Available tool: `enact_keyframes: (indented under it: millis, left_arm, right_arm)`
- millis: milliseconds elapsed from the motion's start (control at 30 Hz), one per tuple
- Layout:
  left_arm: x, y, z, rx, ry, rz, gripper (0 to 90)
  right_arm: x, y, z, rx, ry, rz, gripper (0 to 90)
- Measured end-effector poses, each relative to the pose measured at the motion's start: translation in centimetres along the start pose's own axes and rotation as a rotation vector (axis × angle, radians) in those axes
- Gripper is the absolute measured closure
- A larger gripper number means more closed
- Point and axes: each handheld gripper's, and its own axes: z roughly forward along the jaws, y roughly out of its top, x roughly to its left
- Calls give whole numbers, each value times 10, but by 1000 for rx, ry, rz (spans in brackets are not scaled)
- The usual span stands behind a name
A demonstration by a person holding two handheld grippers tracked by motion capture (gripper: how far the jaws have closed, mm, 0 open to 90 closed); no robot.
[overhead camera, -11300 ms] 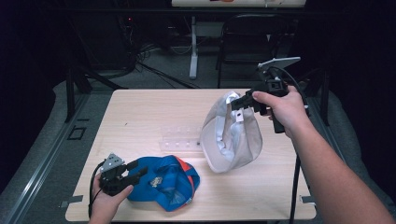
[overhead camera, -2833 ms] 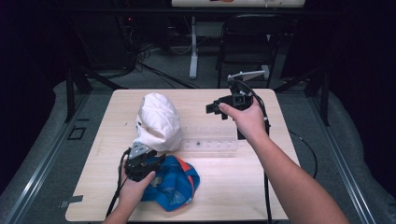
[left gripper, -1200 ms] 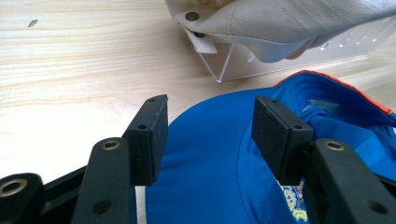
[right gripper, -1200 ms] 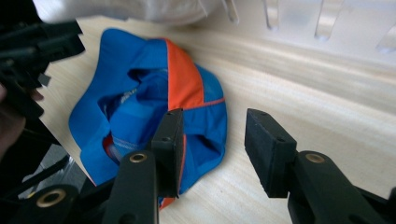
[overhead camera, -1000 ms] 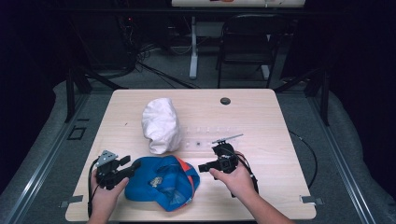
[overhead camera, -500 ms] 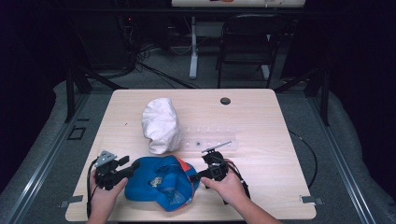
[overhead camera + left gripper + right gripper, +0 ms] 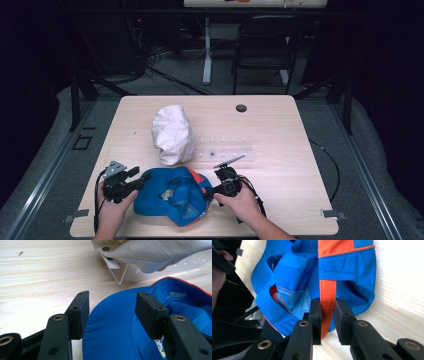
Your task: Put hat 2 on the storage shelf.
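Blue baseball cap (image 7: 172,196) lying upside down at the near edge of the table (image 7: 300,165), and both tongs are working on it. Right tongs (image 7: 327,315) have just been closing and now sit nearly shut on the orange strip that runs across the cap's back edge; in the right gripper view the strip runs straight down between the two pads. Left tongs (image 7: 112,312) are spread wide around the brim, one pad on each side, and I can't see either pad actually pressing it, so I'd call that open, not a grip.

Looks to me like the pick-up step: back edge pinched, brim not yet. Next move probably needs the left tongs to close on the brim so the cap lifts level rather than flopping.

White cap (image 7: 172,132) already sits on the clear acrylic stand (image 7: 227,152), just behind the blue one.

The high view gives the layout, with the left tongs (image 7: 131,181) and right tongs (image 7: 215,189) at opposite ends of the cap. The left gripper view shows the snap strap of the white cap (image 7: 160,255) hanging over the stand's corner (image 7: 125,275), which is too small to make out from above.
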Motion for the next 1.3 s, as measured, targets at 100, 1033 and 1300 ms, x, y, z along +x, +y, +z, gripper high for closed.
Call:
enact_keyframes:
  millis: [100,1033,1300]
  left_arm:
    - [1,0,0,6,3,2,455]
    - [-7,3,0,13,-6,25,456]
    - [-8,3,3,17,-16,25,458]
  right_arm:
    - [-4,1,-5,-9,22,21,783]
    - [-22,8,-101,-82,-22,103,784]
    - [-8,24,-118,-14,-135,91,785]
